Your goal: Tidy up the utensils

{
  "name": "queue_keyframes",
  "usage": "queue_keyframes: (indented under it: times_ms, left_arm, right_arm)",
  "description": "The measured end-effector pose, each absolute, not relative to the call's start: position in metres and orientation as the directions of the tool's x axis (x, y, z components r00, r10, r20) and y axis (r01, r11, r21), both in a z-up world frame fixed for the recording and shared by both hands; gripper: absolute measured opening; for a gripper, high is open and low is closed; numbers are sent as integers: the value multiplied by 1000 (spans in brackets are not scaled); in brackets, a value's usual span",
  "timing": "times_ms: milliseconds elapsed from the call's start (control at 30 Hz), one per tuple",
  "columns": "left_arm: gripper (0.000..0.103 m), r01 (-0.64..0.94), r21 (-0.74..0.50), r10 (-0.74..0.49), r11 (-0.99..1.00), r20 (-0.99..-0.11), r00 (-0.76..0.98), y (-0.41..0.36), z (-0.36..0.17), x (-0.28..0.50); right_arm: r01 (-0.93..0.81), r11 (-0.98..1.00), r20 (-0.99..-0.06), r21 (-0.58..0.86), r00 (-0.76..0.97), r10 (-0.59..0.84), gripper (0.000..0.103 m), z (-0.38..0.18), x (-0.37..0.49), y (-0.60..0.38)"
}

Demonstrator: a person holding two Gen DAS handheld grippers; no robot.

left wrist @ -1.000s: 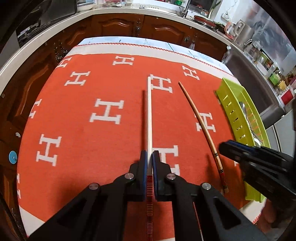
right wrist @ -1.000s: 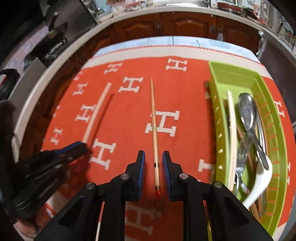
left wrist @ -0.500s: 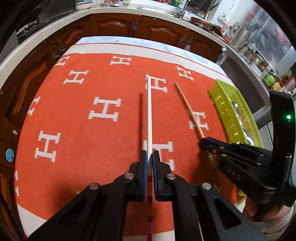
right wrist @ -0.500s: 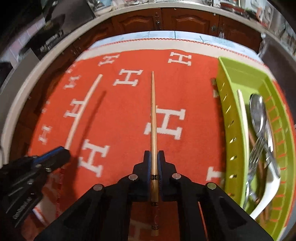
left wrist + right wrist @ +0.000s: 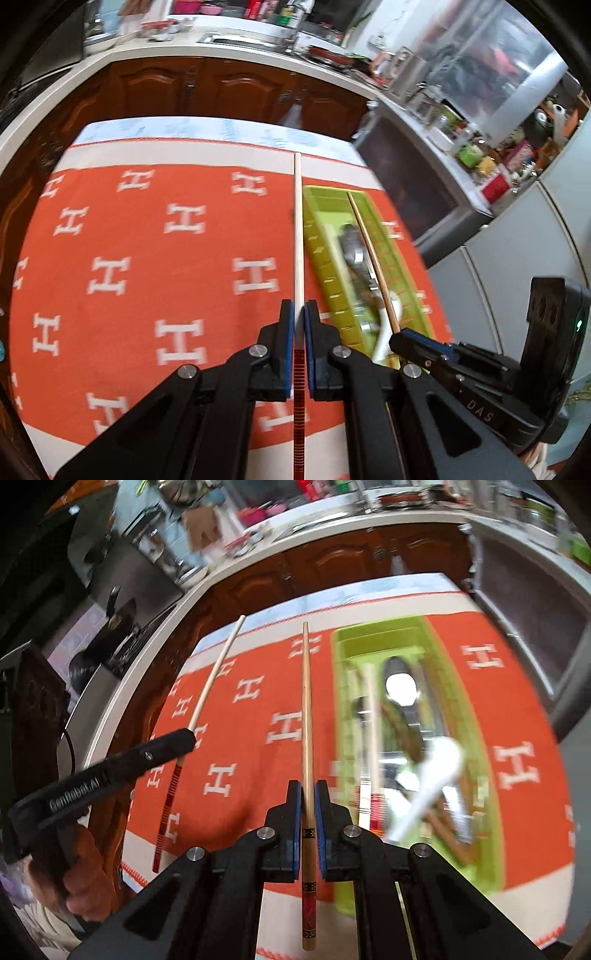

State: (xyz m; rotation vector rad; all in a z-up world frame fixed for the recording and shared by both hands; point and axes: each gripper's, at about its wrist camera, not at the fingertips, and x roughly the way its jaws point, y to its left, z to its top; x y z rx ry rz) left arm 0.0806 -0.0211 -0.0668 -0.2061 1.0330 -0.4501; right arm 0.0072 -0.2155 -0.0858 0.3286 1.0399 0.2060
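Observation:
My left gripper [image 5: 299, 314] is shut on a pale chopstick [image 5: 297, 236] with a red striped end, held above the orange cloth beside the green tray [image 5: 325, 254]. My right gripper [image 5: 307, 794] is shut on a tan chopstick [image 5: 306, 709] with a red and black decorated end, held in the air left of the green tray [image 5: 341, 716]. The right gripper also shows in the left wrist view [image 5: 400, 338], its chopstick [image 5: 369, 251] slanting over the tray. The left gripper [image 5: 184, 734] and its chopstick [image 5: 216, 672] show in the right wrist view.
The tray holds a metal spoon [image 5: 400, 683], a white spoon [image 5: 432, 775], a pale chopstick [image 5: 371, 738] and other cutlery. The orange cloth with white H marks [image 5: 147, 258] covers the table. Wooden cabinets [image 5: 221, 88] and a cluttered counter [image 5: 461, 147] stand behind.
Both grippers lifted their chopsticks off the cloth and moved toward the green tray. The right gripper, open one second ago, closed on the tan chopstick.

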Motion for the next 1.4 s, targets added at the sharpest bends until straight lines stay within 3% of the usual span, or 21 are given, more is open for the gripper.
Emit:
queue_keyframes:
  times_ms: [300, 667, 733, 800, 900, 1233, 1400]
  left_arm:
    - [3, 302, -391, -481, 870, -810, 336, -96, -70, 94]
    - [4, 256, -399, -462, 881, -844, 273, -141, -107, 122]
    - [13, 257, -382, -447, 888, -850, 279, -143, -111, 124]
    - [42, 269, -373, -444, 888, -848, 288, -145, -111, 123]
    - [60, 275, -337, -419, 900, -842, 340, -142, -104, 119]
    - [65, 265, -286, -370, 921, -856, 361, -118, -96, 112]
    - [78, 267, -235, -330, 935, -853, 405, -104, -86, 98]
  right_arm:
    - [90, 921, -789, 380, 551, 272, 6, -69, -18, -305]
    - [115, 931, -830, 346, 500, 246, 7, -110, 26, -329]
    - [122, 932, -840, 342, 484, 245, 8, -120, 37, -330]
    - [125, 934, -854, 334, 460, 244, 8, -129, 47, -329]
    - [138, 946, -868, 295, 451, 205, 11, -138, 54, -327]
    - [114, 947, -864, 299, 454, 218, 11, -137, 42, -312]
    - [93, 954, -866, 286, 451, 215, 11, -130, 29, -299]
